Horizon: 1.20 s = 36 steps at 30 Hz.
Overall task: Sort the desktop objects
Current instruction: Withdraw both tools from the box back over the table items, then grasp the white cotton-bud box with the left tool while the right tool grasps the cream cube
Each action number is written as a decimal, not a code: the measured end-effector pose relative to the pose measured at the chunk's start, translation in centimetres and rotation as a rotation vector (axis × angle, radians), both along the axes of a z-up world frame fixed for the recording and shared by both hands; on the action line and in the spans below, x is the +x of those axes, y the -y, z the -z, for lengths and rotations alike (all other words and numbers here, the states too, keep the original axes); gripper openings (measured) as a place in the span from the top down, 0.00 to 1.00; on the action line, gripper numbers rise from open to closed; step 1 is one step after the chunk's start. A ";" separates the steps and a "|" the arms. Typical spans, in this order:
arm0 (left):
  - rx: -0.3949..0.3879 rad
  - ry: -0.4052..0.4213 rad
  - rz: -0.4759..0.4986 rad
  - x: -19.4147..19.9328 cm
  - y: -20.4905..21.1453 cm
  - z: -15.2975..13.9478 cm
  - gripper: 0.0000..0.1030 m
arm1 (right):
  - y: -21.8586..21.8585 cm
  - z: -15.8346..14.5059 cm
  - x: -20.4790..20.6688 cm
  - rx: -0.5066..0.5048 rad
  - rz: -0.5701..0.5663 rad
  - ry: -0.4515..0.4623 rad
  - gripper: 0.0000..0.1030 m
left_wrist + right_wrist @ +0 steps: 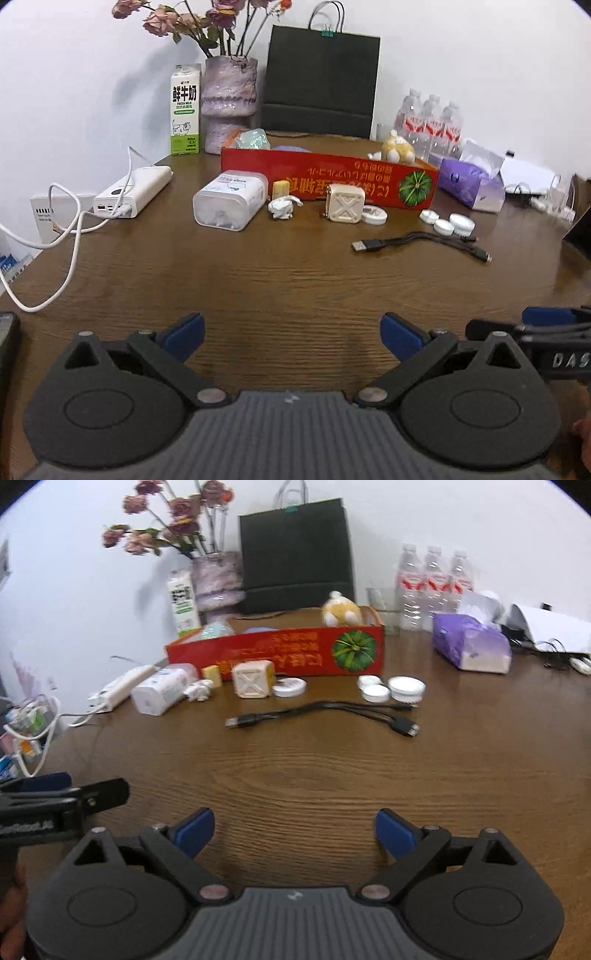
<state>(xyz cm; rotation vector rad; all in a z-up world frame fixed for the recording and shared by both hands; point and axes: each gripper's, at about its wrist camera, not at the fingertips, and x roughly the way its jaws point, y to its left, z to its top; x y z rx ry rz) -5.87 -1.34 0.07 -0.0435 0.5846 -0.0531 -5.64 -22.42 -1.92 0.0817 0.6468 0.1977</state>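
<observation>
Left wrist: my left gripper point(291, 334) hangs wide open, empty, over bare table point(295, 280). Far ahead: red box point(328, 181); near it a tub point(231, 199), cube point(344, 204), caps point(448, 221), cable point(417, 243).

Right wrist: my right gripper point(295, 830) spread wide, empty; cable point(325, 714) ahead, box point(277, 651) beyond.

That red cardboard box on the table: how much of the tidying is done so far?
The red cardboard box already holds a yellow plush toy. Nothing is in hand: both the left gripper and right gripper are open and empty. The black USB cable, white round lids and cream cube remain outside.
</observation>
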 end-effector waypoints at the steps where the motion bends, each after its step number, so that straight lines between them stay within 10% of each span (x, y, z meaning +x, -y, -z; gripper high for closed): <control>1: 0.016 -0.009 0.020 0.2 0.3 0.0 0.00 | 0.2 0.0 0.0 0.013 0.007 0.002 0.09; 25: -0.022 -0.052 0.063 1.8 0.0 -0.5 0.00 | 0.0 -0.1 0.7 -0.017 0.017 -0.013 0.11; 31: 0.120 0.052 -0.013 7.5 -1.8 -2.8 0.00 | 0.1 -2.1 4.6 -0.010 -0.027 0.040 0.18; 36: 0.070 -0.024 -0.064 14.9 -4.4 -2.9 0.00 | -1.7 -3.0 10.4 0.016 -0.107 0.047 0.20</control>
